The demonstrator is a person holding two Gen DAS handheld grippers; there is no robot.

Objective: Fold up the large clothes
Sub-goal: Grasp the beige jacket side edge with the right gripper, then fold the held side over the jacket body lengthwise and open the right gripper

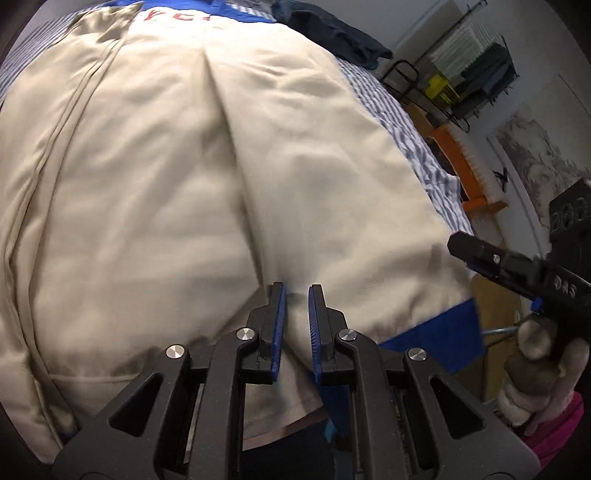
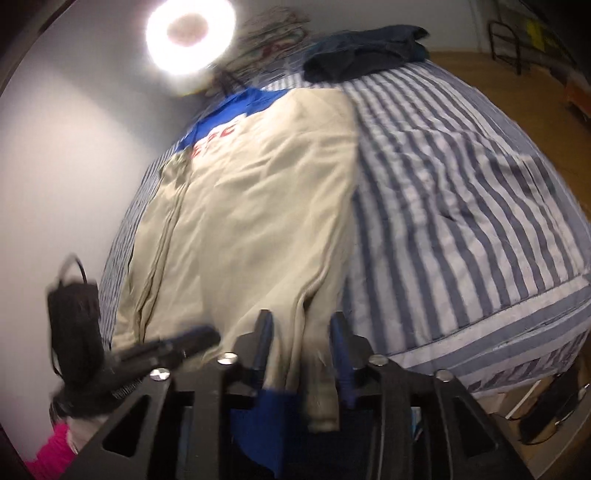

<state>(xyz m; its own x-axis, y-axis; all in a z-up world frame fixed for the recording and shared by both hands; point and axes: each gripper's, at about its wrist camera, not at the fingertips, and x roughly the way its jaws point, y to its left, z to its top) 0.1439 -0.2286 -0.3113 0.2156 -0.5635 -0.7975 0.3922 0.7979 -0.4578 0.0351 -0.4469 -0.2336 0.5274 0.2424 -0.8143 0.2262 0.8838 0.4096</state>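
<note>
A large beige jacket (image 1: 184, 177) with blue trim and red lettering lies spread lengthwise on a blue-and-white striped bed (image 2: 461, 192). My left gripper (image 1: 297, 295) is closed on a pinched fold of the jacket's near hem. In the right wrist view, the jacket (image 2: 251, 206) runs away from me, and my right gripper (image 2: 301, 325) holds its near edge, beige cloth and blue trim bunched between the fingers. The right gripper also shows at the right edge of the left wrist view (image 1: 517, 266). The left gripper appears blurred at lower left of the right wrist view (image 2: 166, 347).
A dark navy garment (image 2: 365, 51) lies at the far end of the bed. A bright ring lamp (image 2: 190, 35) shines by the grey wall. An orange brush (image 1: 465, 166), a black rack (image 1: 476, 74) and wooden floor lie beside the bed.
</note>
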